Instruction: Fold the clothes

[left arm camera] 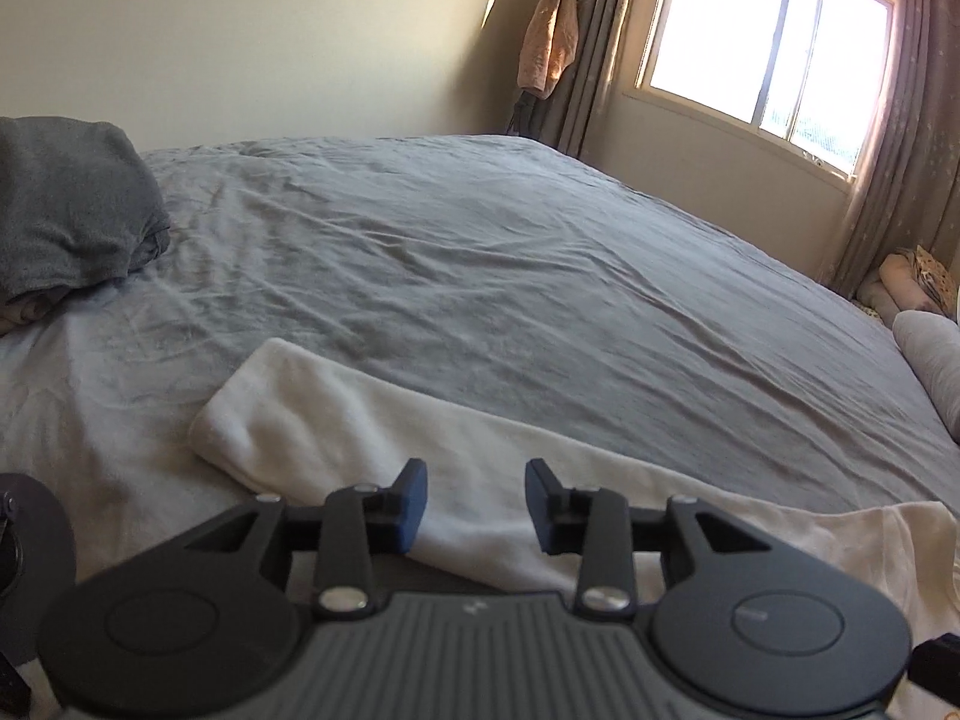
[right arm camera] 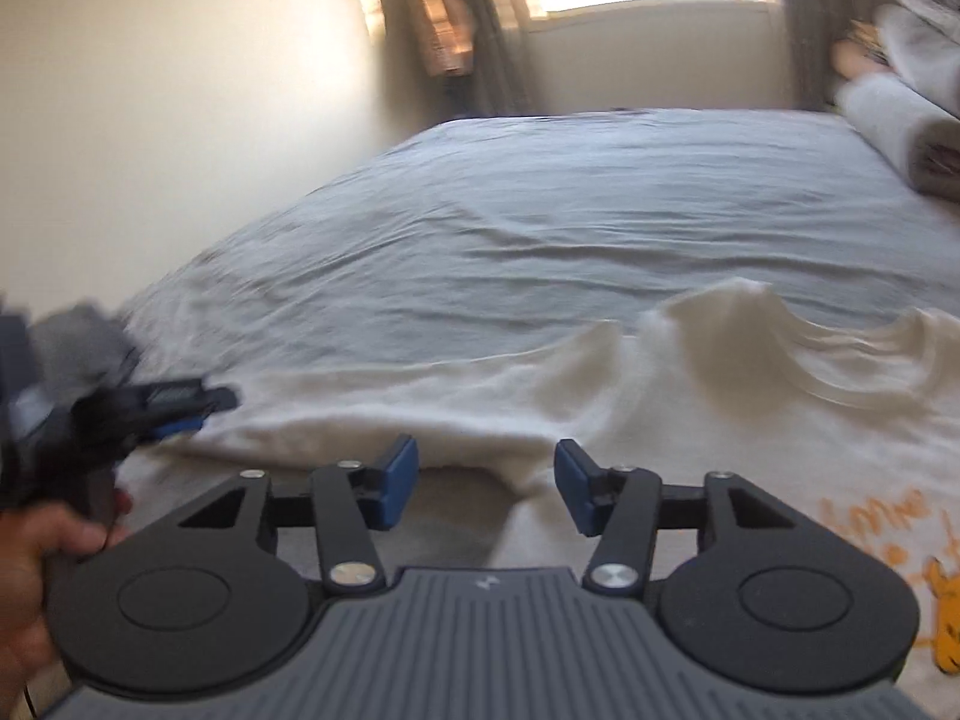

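A white garment (left arm camera: 336,420) lies spread across the near side of the grey bed sheet (left arm camera: 480,240), one sleeve folded over at the left. My left gripper (left arm camera: 477,480) hovers over that folded part, open, with only cloth beneath its fingers. In the right wrist view the same garment (right arm camera: 480,414) is rumpled into ridges and bears an orange print (right arm camera: 888,516) at the right. My right gripper (right arm camera: 486,462) is open just above a fold of it, pads apart and not pressing. The left gripper (right arm camera: 204,399), blurred, rests at the garment's left edge, held by a hand (right arm camera: 36,570).
A heap of grey clothes (left arm camera: 66,204) sits on the bed at the far left. A rolled pale bundle (right arm camera: 900,126) lies along the bed's right side. Beyond the bed are a bright window (left arm camera: 762,42), curtains (left arm camera: 594,42) and a wall.
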`<action>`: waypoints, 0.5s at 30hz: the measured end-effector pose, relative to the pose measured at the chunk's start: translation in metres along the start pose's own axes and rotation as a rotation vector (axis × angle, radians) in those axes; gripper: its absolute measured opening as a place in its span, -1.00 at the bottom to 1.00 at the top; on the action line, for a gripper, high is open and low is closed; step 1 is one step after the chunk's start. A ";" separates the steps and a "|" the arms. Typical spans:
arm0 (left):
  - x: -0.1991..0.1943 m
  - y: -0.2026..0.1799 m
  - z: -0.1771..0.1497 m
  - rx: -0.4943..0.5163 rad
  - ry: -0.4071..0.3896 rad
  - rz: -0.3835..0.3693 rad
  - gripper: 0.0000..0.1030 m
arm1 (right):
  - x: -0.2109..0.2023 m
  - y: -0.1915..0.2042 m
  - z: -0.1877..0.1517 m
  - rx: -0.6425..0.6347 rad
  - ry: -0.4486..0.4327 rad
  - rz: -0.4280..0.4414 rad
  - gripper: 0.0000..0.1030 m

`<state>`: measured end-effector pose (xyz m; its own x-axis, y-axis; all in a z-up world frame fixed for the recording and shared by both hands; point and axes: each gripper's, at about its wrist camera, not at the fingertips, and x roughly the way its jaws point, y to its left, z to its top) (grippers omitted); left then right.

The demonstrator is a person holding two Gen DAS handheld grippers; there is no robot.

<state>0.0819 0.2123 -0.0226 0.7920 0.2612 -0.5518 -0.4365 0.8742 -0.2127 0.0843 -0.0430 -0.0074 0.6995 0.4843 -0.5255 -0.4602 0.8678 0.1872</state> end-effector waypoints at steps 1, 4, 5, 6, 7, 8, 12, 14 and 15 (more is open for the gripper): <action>0.002 0.002 0.001 0.002 0.007 -0.002 -0.29 | 0.004 0.010 -0.002 -0.062 0.008 0.015 0.02; 0.007 0.009 0.005 0.005 0.023 -0.003 -0.29 | 0.017 0.038 -0.010 -0.246 0.021 0.027 0.02; 0.008 0.012 0.006 0.001 0.026 -0.001 -0.29 | 0.020 0.045 -0.012 -0.287 0.020 0.026 0.02; 0.009 0.015 0.008 -0.003 0.029 0.001 -0.29 | 0.024 0.051 -0.014 -0.327 0.018 0.025 0.02; 0.009 0.017 0.009 -0.009 0.032 0.001 -0.29 | 0.028 0.057 -0.015 -0.366 0.017 0.022 0.02; 0.009 0.020 0.010 -0.016 0.036 0.002 -0.29 | 0.032 0.061 -0.017 -0.407 0.016 0.016 0.02; 0.008 0.027 0.013 -0.035 0.053 0.008 -0.25 | 0.048 0.070 -0.022 -0.535 0.025 -0.024 0.02; 0.006 0.028 0.013 -0.035 0.057 0.014 -0.21 | 0.055 0.071 -0.024 -0.579 0.030 -0.039 0.02; 0.005 0.029 0.013 -0.037 0.059 0.020 -0.19 | 0.058 0.072 -0.024 -0.597 0.027 -0.043 0.02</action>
<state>0.0788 0.2445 -0.0211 0.7570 0.2533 -0.6023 -0.4687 0.8528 -0.2304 0.0785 0.0447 -0.0446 0.7135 0.4407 -0.5448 -0.6653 0.6701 -0.3292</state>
